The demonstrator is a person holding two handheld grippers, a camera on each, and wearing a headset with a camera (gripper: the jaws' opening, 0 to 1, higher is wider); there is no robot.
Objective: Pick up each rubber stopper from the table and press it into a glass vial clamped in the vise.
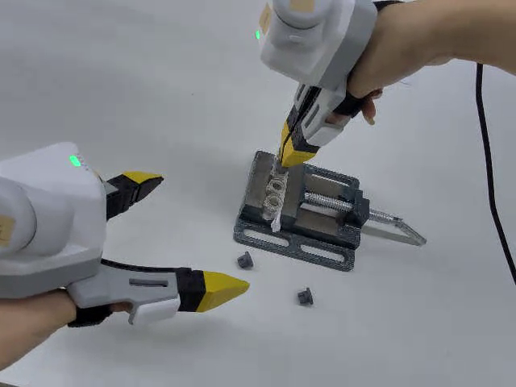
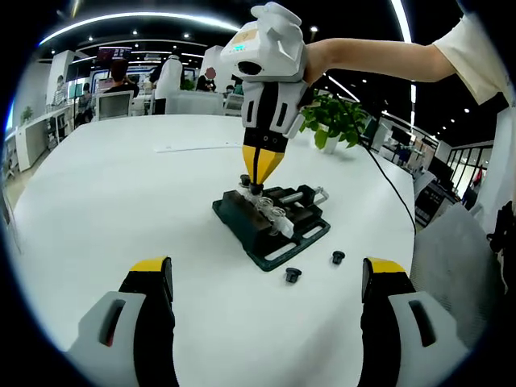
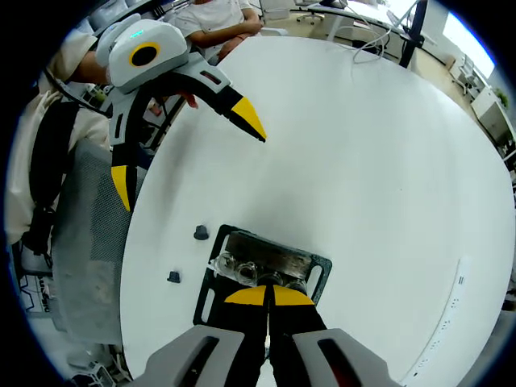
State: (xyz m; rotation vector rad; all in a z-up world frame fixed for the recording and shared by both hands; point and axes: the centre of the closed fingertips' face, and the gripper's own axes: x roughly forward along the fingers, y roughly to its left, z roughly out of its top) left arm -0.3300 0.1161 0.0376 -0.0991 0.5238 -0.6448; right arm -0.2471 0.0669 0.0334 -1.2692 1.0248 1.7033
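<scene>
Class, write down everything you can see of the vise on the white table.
The vise is a dark grey, metal-looking bench vise sitting flat on the white table. Its base flange has slotted holes; a threaded screw runs to a thin handle sticking out sideways. Its jaws clamp a row of clear glass vials. The right gripper, jaws shut, points down at the far vial. Two dark stoppers lie on the table apart from it.

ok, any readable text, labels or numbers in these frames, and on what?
None legible.
Sheet on the table: print too small to read.
Background screens: blurred.
Marks near the table edge: too small.
Vise: no marking that can be read.
</scene>
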